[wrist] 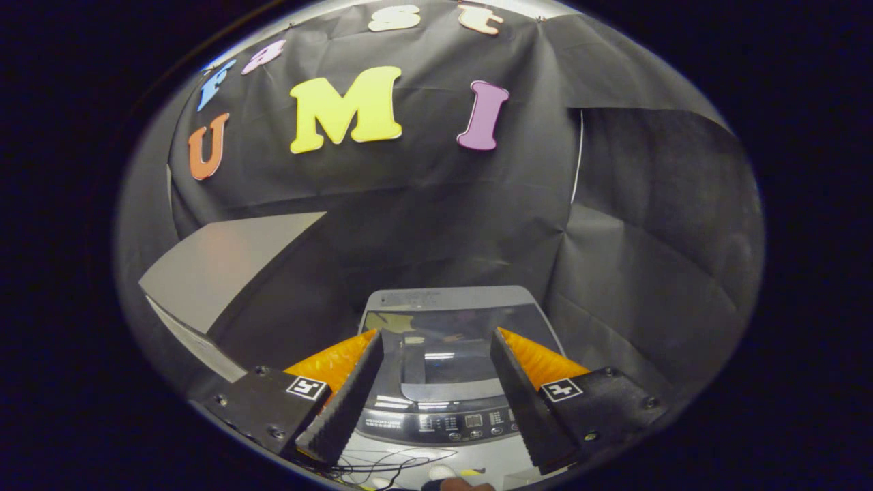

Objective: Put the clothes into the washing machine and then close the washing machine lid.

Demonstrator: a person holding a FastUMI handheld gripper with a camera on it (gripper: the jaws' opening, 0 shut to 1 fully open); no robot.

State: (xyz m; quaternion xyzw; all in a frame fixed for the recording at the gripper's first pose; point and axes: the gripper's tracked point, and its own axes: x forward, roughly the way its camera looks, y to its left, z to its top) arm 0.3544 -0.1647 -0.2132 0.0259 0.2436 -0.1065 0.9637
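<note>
The booth's black cloth wall [477, 204] is seen behind everything, creased and folded, and it wraps round to the right. To the left, a grey flat-topped block [218, 262], perhaps a box or a cabinet, is set against that wall, well apart from the machine.

The washing machine [443, 300] is seen from above, ahead of and below the gripper, standing between the grey block and the right-hand fold of cloth. Its lid [436, 365] is lowered flat over the tub; the glossy dark panel of the lid is marked by reflections of light, and what lies under it cannot be told. A grey handle recess is seen at the lid's near edge. Nearer still, the control panel [470, 421] is laid across the front of the machine, with a row of small buttons and a small display. Thin dark cables [382, 467] are draped over the pale front of the machine below the panel.

The gripper [436, 348] is held above the machine's front, and its jaws are spread wide, with nothing between them; the lid and the control panel are seen through the gap. The fingers [344, 406] are touched by nothing.
</note>
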